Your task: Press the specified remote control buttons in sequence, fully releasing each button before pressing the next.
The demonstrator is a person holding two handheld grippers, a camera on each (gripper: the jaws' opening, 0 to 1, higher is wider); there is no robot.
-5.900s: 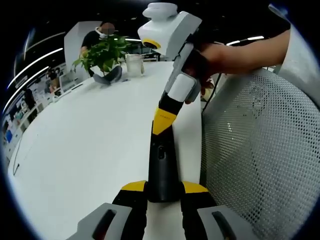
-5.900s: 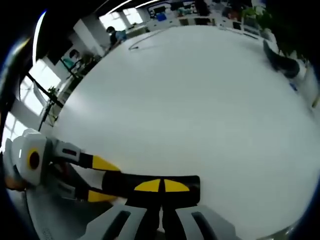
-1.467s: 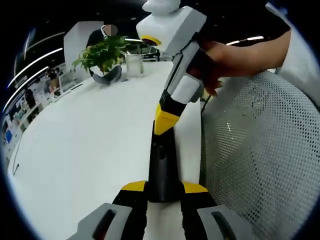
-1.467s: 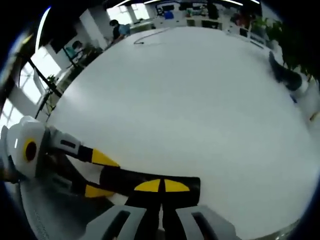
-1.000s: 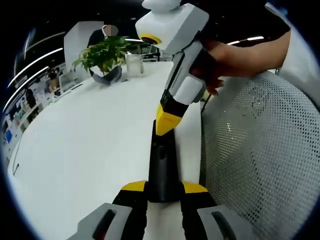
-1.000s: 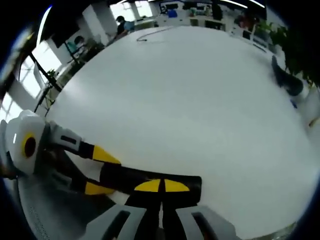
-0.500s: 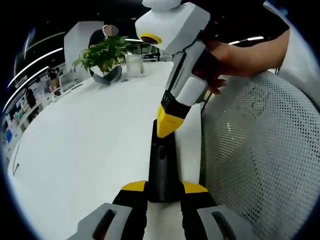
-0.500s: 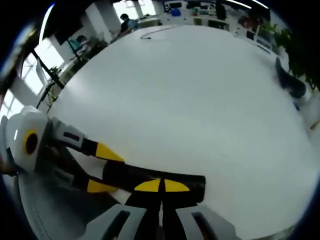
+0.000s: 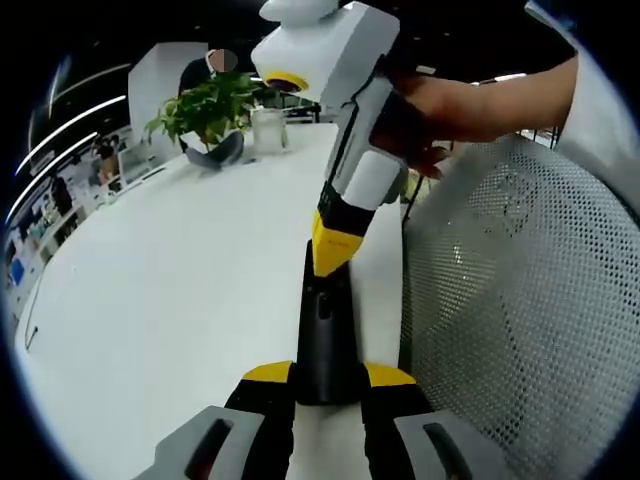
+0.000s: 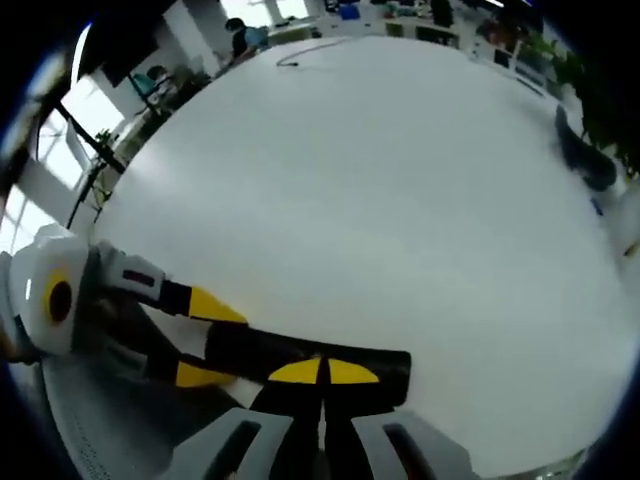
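A black remote control (image 9: pixel 322 320) lies lengthwise on the white table (image 9: pixel 180 270), close to its edge. My left gripper (image 9: pixel 328 375) is shut on the remote's near end, a yellow tip on each side. My right gripper (image 9: pixel 332 250), held by a person's hand, comes down from above with its jaws shut and its yellow tips resting on the remote's upper face. In the right gripper view, my right gripper (image 10: pixel 322 372) sits shut on top of the remote (image 10: pixel 250 352). The left gripper (image 10: pixel 207 340) reaches in from the left and clamps the remote's end.
A potted plant (image 9: pixel 205 105) and a glass jar (image 9: pixel 268 130) stand at the table's far end. A white mesh chair (image 9: pixel 500 300) is right beside the table edge. A thin cable (image 10: pixel 310 50) lies on the far side, and people sit in the background.
The right gripper's body has leaned a little to the left in the left gripper view, with its tips still on the remote. The left gripper and the remote have stayed put.
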